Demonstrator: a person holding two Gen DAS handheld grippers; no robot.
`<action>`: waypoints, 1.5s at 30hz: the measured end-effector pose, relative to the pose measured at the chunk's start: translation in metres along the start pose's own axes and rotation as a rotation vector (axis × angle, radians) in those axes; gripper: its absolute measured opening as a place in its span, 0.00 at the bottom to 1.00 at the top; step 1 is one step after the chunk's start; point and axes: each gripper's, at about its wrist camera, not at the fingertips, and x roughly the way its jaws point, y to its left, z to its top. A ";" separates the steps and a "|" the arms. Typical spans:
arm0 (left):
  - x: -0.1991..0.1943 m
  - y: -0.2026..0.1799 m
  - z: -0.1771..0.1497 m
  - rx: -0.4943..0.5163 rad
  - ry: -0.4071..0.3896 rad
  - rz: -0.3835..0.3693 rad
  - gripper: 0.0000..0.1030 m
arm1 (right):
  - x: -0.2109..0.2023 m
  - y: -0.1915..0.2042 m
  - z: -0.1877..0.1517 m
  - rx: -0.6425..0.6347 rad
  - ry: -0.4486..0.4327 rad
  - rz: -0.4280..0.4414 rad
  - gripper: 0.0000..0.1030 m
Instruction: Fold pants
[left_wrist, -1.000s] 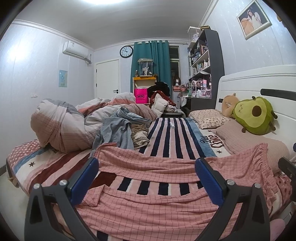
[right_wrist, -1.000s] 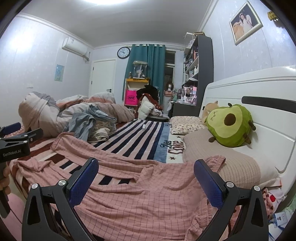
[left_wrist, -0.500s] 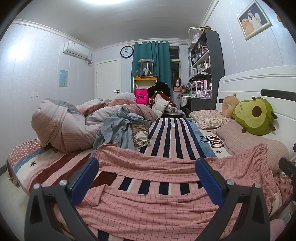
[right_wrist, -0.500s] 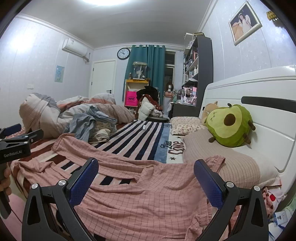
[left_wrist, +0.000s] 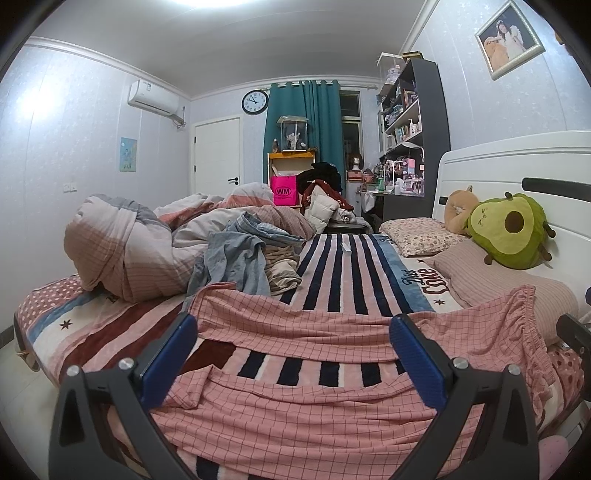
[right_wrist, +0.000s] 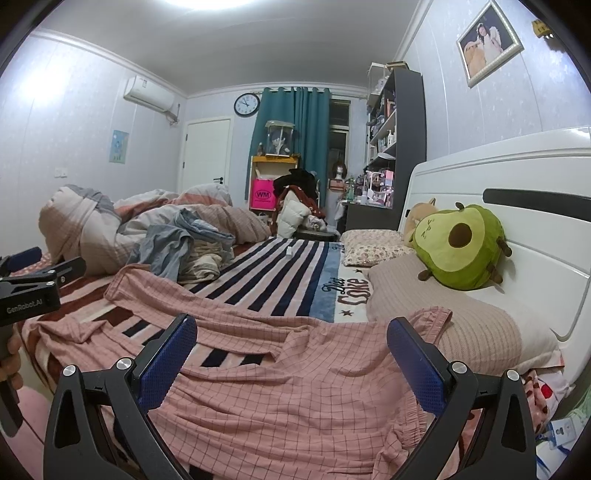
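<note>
Two tools, left tool (left_wrist: 291, 345) and right tool (right_wrist: 291, 343), are hovering released over pants (left_wrist: 314, 410) sprawling across the bed (left_wrist: 354, 273); we are aiming to pinch waistband and hem squarely.

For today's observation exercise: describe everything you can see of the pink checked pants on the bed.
The pink checked pants are thin, soft-looking fabric with a fine dark grid. They lie unfolded and wrinkled across the striped blanket, legs spread apart with blanket showing between them. The gathered waistband rests against the beige pillow. Both grippers are open, and neither is seen gripping the fabric.
</note>
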 end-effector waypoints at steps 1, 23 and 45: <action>0.000 0.001 0.000 0.000 0.000 0.000 0.99 | 0.001 -0.001 0.000 0.001 0.000 0.000 1.00; 0.003 0.005 -0.010 -0.003 0.012 0.001 0.99 | -0.001 0.001 -0.001 0.005 -0.001 0.005 1.00; 0.090 0.172 -0.143 -0.500 0.432 0.136 0.96 | 0.083 0.023 -0.059 0.117 0.240 0.191 1.00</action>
